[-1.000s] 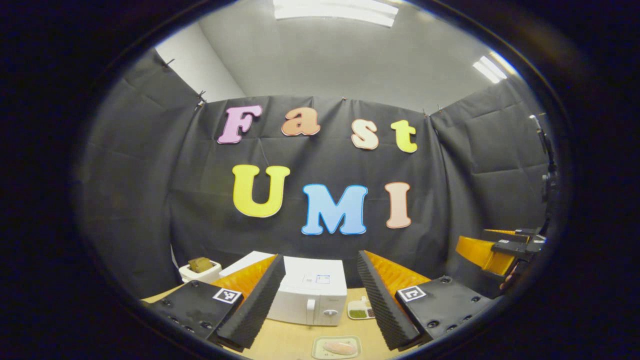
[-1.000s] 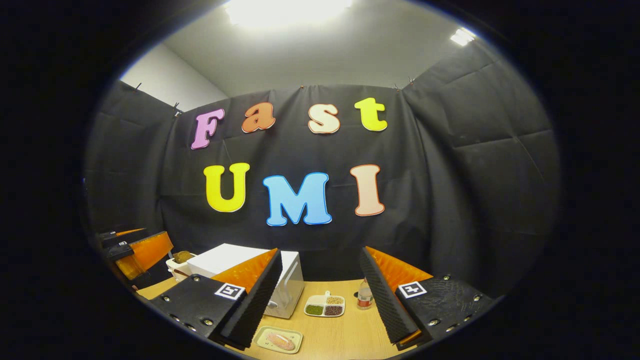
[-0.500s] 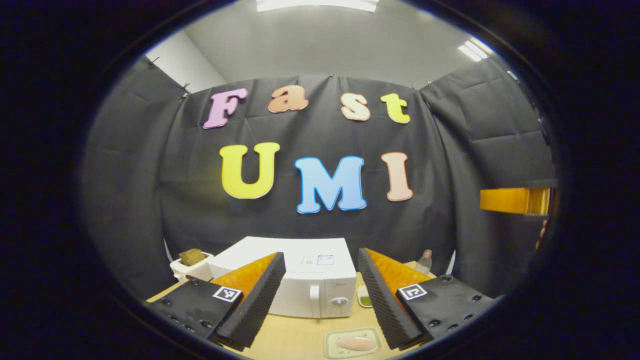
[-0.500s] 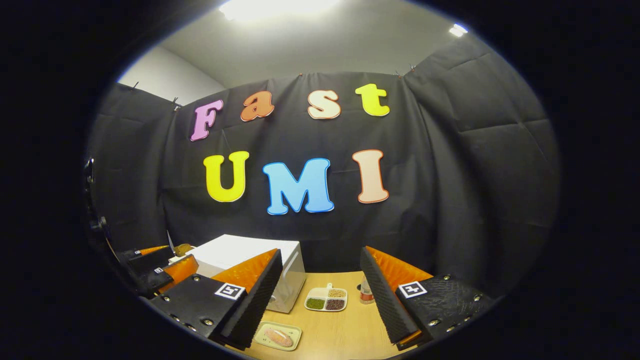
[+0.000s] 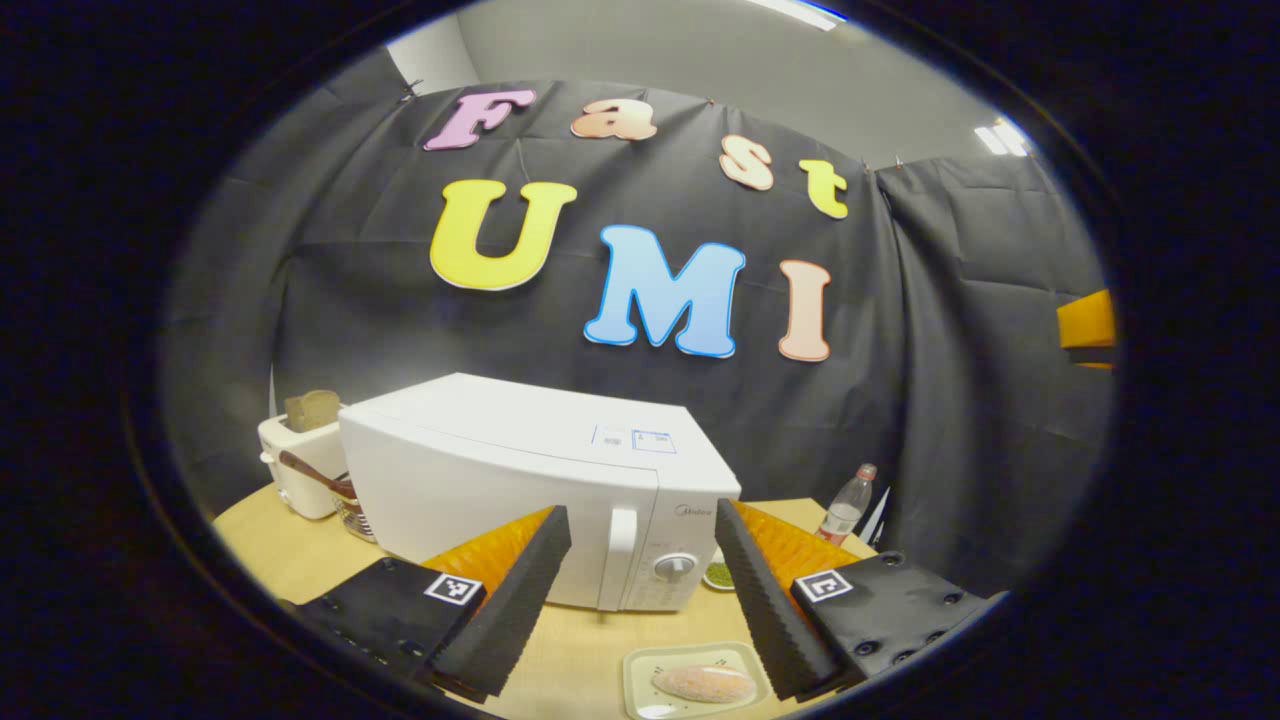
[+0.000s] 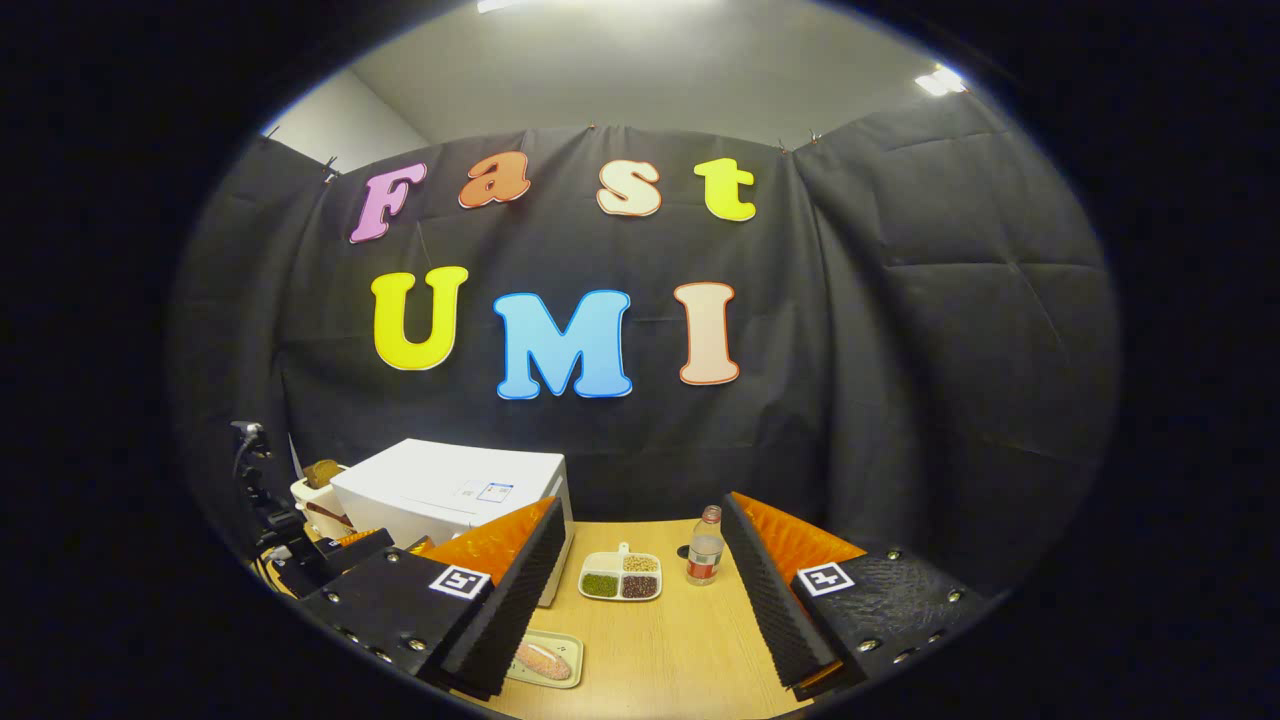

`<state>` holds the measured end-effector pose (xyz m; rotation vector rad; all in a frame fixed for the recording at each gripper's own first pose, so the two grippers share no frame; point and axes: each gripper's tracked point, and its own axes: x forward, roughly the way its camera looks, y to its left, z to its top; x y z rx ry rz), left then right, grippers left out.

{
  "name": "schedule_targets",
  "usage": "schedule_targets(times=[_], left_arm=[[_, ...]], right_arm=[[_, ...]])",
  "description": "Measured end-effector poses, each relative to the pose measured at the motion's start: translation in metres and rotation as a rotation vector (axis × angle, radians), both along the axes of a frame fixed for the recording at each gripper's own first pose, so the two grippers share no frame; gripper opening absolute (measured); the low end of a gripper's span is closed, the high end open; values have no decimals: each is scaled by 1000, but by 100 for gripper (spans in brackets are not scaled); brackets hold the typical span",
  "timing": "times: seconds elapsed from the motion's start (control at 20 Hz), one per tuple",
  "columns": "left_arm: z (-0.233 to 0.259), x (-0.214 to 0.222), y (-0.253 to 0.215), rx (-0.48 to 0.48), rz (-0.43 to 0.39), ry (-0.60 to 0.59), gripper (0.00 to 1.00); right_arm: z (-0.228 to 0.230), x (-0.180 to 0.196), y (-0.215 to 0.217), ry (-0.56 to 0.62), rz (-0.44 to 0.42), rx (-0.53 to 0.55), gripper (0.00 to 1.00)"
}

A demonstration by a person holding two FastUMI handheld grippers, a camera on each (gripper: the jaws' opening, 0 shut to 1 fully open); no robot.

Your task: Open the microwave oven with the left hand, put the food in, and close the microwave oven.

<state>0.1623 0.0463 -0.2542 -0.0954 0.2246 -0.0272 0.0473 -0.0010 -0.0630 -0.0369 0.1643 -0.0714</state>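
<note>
Left tool (image 5: 640, 580) is spread wide w/ nothing in it, lined up dead-on w/ the microwave (image 5: 520, 480) door handle (image 5: 622, 558), prob so it can hook the handle and swing the door, which is shut atm. Food (image 5: 703, 683) sits on a small tray (image 5: 640, 670) on the surface (image 5: 580, 650), right in front of the microwave, handy for loading. Right tool (image 6: 640, 590) is also wide and empty, hanging back to the microwave's right, imo waiting for the food step. Other stuff: toaster (image 5: 295, 470) behind-left of the microwave, divided snack dish (image 6: 620, 578) and bottle (image 6: 705, 548) to its right. Nothing blocks the handle, but the tray sits close to where the door swings.
</note>
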Motion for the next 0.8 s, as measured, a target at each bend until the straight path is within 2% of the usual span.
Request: schedule_targets(times=[0.2, 0.3, 0.35, 0.4, 0.65, 0.75, 0.8], left_arm=[[-40, 29, 6, 12, -16, 43, 96], [-60, 38, 9, 9, -5, 78, 99], [-68, 42, 8, 1, -5, 92, 96], [-76, 46, 6, -2, -7, 116, 99], [-105, 63, 8, 44, 0, 167, 97], [-119, 70, 12, 30, 13, 212, 84], [-123, 74, 13, 28, 19, 224, 81]], right_arm=[[-12, -5, 10, 39, -19, -12, 96], [-15, -6, 17, 49, -19, -11, 96], [-17, -7, 16, 52, -23, -19, 96], [-17, -7, 15, 55, -29, -25, 96], [-21, -5, 9, 69, -46, -26, 96], [-21, -5, 8, 69, -47, -23, 96], [-22, -4, 7, 70, -47, -22, 96]])
